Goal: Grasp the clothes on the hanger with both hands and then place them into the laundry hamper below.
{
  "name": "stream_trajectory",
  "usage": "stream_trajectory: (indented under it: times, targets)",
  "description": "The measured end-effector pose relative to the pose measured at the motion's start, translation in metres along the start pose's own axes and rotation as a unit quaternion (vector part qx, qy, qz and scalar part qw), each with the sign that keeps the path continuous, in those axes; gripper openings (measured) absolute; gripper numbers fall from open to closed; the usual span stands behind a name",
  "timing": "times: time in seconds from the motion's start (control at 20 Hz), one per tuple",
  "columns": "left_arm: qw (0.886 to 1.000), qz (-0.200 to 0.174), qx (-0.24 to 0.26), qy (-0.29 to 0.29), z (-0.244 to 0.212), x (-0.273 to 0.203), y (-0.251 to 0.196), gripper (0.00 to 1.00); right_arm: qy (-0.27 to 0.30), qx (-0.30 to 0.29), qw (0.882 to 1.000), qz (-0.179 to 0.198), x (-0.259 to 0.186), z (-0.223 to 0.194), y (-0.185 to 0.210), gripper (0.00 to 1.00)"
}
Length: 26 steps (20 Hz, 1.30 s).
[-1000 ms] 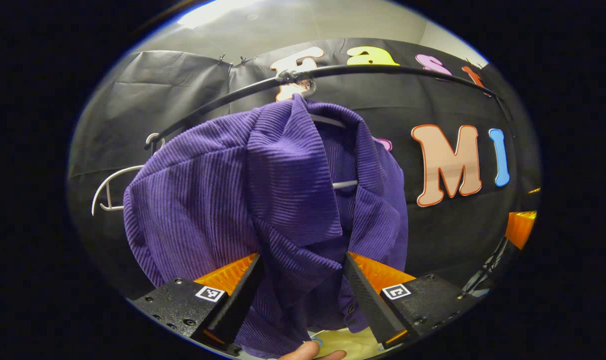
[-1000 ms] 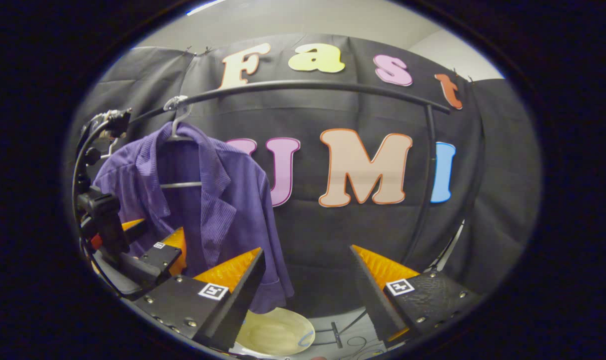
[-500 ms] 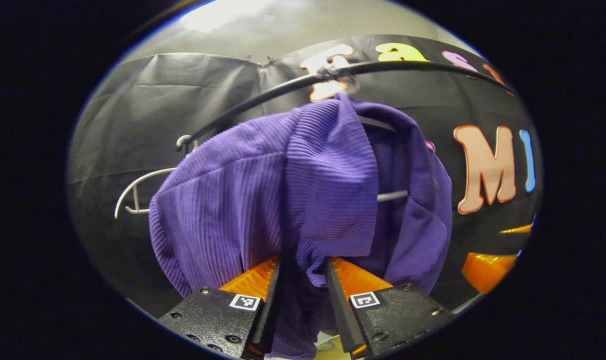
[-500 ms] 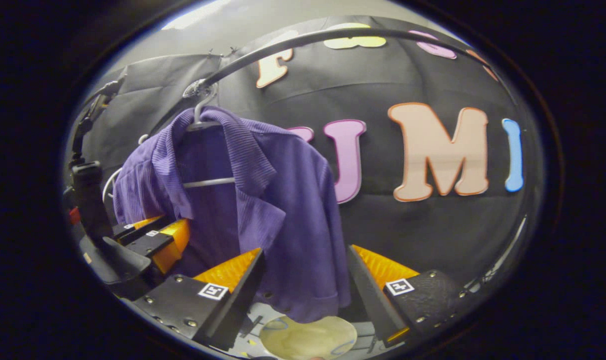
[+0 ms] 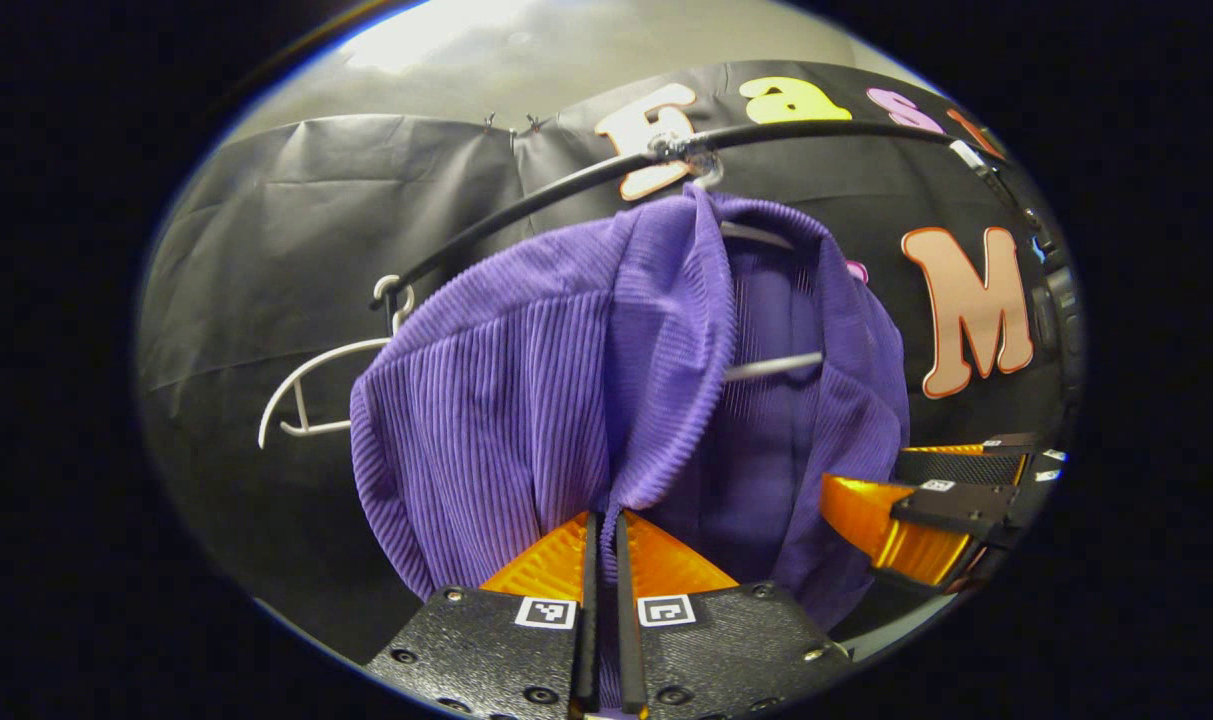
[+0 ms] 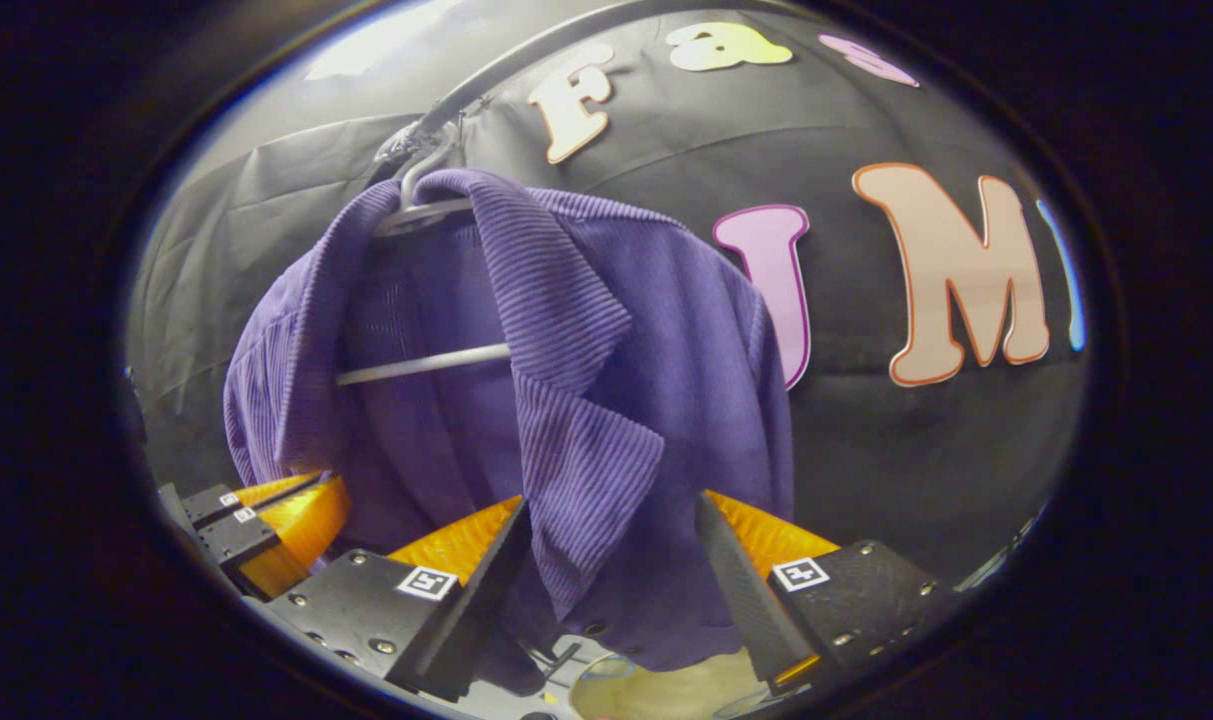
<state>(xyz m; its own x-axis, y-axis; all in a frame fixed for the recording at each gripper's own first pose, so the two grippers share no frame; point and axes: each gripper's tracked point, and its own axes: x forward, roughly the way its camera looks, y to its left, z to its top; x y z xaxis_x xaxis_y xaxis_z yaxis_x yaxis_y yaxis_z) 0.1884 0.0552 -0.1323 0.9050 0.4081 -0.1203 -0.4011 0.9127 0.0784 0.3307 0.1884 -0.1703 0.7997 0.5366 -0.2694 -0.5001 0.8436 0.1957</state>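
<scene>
While the purple ribbed shirt (image 5: 566,380) hangs from a pale hanger (image 6: 421,365) on a dark rail (image 5: 526,200), two hand-held tools reach up to it from below. In the left gripper view, the left tool (image 5: 602,540) is clenched on the shirt: its two fingers stand almost together, with a thin fold from the shirt's front edge, just under the collar flap, pinched between them. In the right gripper view, the right tool (image 6: 611,545) is released, its fingers spread wide. The shirt's other front panel and the tip of its lapel hang in the gap between them, but neither finger presses the cloth.

The step in hand appears to be the second grasp. To do it well, the right tool should probably ease forward until plenty of cloth sits deep between its fingers, then close on the panel itself, not on the bare tip of the lapel, which could slip free. With both sides held, lifting the shoulders up and off the hanger's arms should free the shirt with less dragging than a straight downward pull.

A second, bare hanger (image 5: 301,385) hangs further along the rail. Below the shirt's hem, something pale (image 6: 656,695) shows, too little to name; it may be the hamper.
</scene>
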Motion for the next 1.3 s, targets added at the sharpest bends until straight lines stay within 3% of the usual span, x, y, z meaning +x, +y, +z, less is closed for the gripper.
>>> stream_trajectory:
  times: [0.05, 0.2, 0.25, 0.3, 0.4, 0.65, 0.85, 0.9, 0.95, 1.3]
  targets:
    - [1.0, -0.016, -0.009, 0.004, 0.0, -0.002, -0.004, 0.04, -0.004, -0.004, 1.0, 0.0, 0.004, 0.002, 0.0, 0.85]
    - [1.0, -0.025, -0.011, -0.009, 0.009, -0.008, 0.003, 0.02, -0.02, -0.018, 1.0, -0.015, 0.006, 0.013, -0.003, 0.43]
    - [1.0, -0.03, -0.006, -0.007, 0.008, -0.008, 0.002, 0.05, -0.012, -0.017, 1.0, -0.01, 0.004, 0.013, 0.001, 0.4]
    - [0.999, -0.034, -0.003, -0.005, 0.01, -0.008, 0.001, 0.02, -0.004, -0.015, 1.0, -0.001, 0.008, 0.014, 0.005, 0.38]
    - [0.999, -0.045, -0.007, 0.0, 0.012, -0.011, 0.002, 0.01, -0.001, 0.002, 1.0, -0.01, 0.007, 0.018, 0.005, 0.02]
    - [0.997, -0.072, -0.026, -0.003, 0.028, -0.033, 0.015, 0.01, 0.038, 0.005, 0.998, 0.045, -0.012, 0.011, 0.032, 0.04]
    - [0.993, -0.106, -0.053, 0.021, 0.037, -0.064, 0.035, 0.0, 0.008, -0.012, 0.999, 0.029, -0.031, 0.029, 0.027, 0.04]
    - [0.993, -0.109, -0.047, 0.018, 0.043, -0.071, 0.042, 0.0, -0.006, -0.017, 0.999, 0.034, -0.037, 0.036, 0.028, 0.0]
    - [0.993, -0.108, -0.038, 0.017, 0.049, -0.08, 0.052, 0.0, -0.014, -0.025, 0.999, 0.034, -0.038, 0.04, 0.029, 0.04]
    - [0.994, -0.106, -0.031, -0.009, 0.105, -0.102, 0.106, 0.0, -0.029, -0.049, 0.998, 0.021, -0.05, 0.056, 0.028, 0.02]
